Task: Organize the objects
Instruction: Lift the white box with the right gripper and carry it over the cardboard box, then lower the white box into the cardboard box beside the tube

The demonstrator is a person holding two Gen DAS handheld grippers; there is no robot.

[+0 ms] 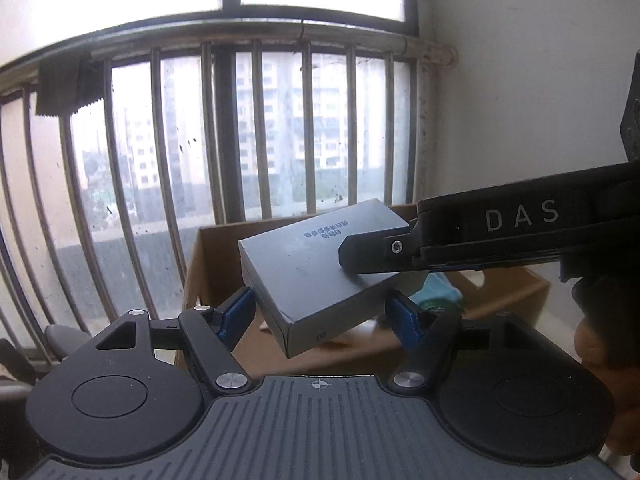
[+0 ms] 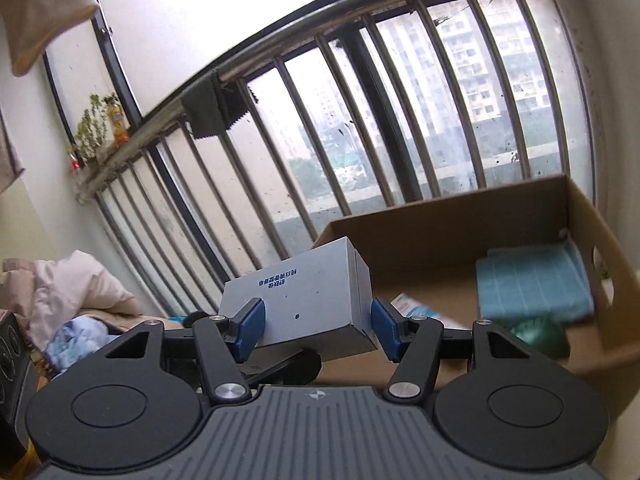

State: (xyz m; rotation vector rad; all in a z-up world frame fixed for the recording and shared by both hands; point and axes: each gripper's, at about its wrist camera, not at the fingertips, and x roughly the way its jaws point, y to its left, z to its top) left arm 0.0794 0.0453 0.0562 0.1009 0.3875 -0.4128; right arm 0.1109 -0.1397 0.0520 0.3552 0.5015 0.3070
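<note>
Box (image 2: 316,292) is clamped in both grippers' jaws, right (image 2: 318,330) and left (image 1: 320,316). Carry it level over the carton (image 2: 440,216); release together

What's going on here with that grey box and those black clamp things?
A person is tidying up with a handheld gripper in each hand. Both grippers hold one small grey box in the air, in front of an open cardboard box by a barred window. The right gripper clamps it between its blue pads; the left gripper holds its other end. A folded light-blue towel and a few other items already lie in the cardboard box. The grey box is not inside yet.
</note>
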